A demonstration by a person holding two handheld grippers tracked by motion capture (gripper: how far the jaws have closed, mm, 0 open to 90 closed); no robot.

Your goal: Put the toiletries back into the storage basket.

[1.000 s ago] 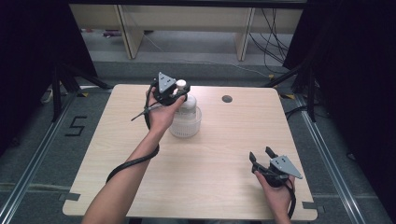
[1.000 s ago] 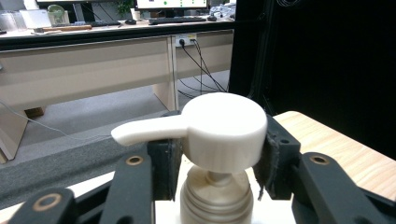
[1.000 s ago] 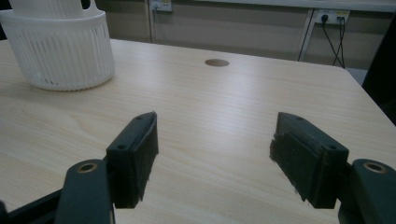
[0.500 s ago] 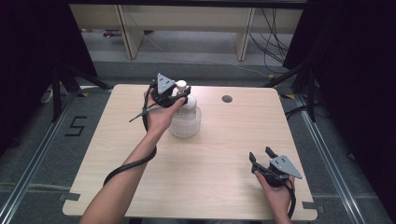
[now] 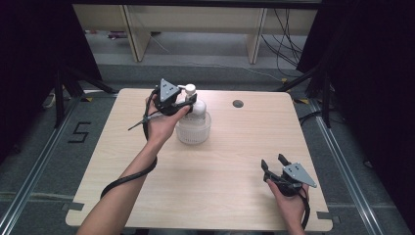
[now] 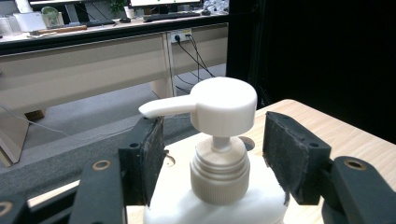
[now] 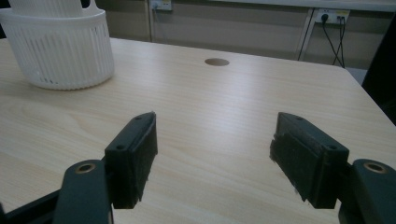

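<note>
At the far left of table, our left gripper (image 6: 212,158) stands open around the pump bottle (image 6: 219,140) neck — rigid, smooth plastic; right gripper (image 7: 215,158) open, idle.

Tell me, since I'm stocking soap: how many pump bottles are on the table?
1: the pump bottle stands in a white ribbed basket at the table's far left-centre, between the left hand-held gripper jaws.

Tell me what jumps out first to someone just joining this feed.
The white pump bottle at the table's far left stands out, set in a white ribbed basket. The left tongs sit open on either side of its threaded neck, pads apart from it. The right tongs hover open and empty near the table's near right corner.
</note>
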